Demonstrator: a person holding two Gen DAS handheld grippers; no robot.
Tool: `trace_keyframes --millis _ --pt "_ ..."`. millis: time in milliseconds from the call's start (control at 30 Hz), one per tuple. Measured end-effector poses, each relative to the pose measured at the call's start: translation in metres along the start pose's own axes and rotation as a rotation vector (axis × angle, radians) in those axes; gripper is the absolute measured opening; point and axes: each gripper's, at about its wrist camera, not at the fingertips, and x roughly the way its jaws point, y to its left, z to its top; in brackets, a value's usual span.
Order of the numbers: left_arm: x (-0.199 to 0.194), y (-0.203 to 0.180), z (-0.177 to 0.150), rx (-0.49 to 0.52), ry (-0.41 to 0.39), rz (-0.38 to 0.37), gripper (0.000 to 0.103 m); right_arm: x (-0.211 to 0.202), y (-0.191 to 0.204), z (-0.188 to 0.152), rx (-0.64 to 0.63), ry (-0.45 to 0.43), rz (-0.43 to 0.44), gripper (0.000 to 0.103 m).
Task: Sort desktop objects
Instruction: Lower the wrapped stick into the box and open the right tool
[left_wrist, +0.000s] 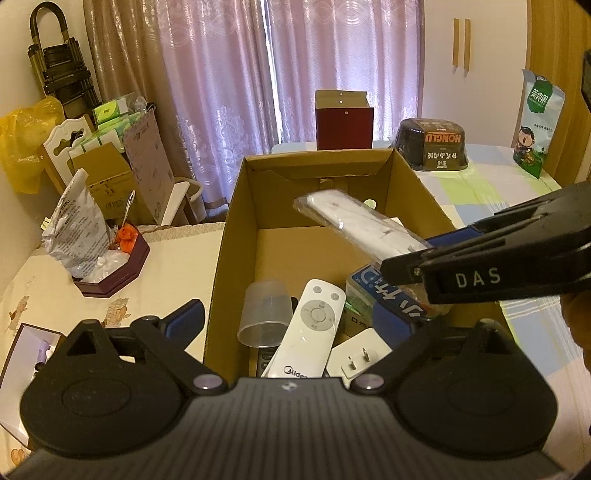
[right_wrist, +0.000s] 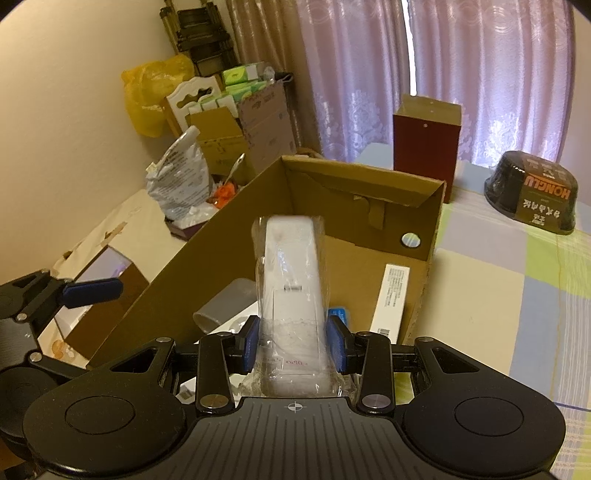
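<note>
Patchwork tablecloth (right_wrist: 517, 295), cardboard box (right_wrist: 369, 184) – lilac curtains (right_wrist: 480, 74) behind

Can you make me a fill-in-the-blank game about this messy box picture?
1. The right claw is squeezing a white remote wrapped in clear ____.
2. It holds that wrapped remote above an open ____ box.
3. The left claw is open and holds ____.
4. Inside the box, a see-through cup lies next to a white remote with the word ____ on it.

Missing words: plastic; cardboard; nothing; Midea
</note>
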Motion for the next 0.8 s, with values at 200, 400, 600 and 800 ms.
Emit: trace_keyframes --millis 200,400,600,800 --pt "0.0 0.0002 -0.0002 -0.001 0.002 0.001 0.095 -0.0041 0.0003 0.0033 -0.003 -0.02 0.003 0.038" --pt "0.0006 -0.0005 -0.0001 -0.001 0.002 -0.002 0.095 -0.005 -0.0006 0.0036 0.001 -0.024 0.001 0.038" --pt "-0.0002 0.0008 -0.0013 -0.004 0.004 -0.002 0.095 -0.0055 -0.0019 0.0026 -0.002 -0.025 -0.01 0.038" --pt "-0.0022 0.0012 -0.0014 -0.004 0.003 0.0 0.095 -0.0078 -0.0024 0.0023 -0.008 -0.022 -0.018 0.038"
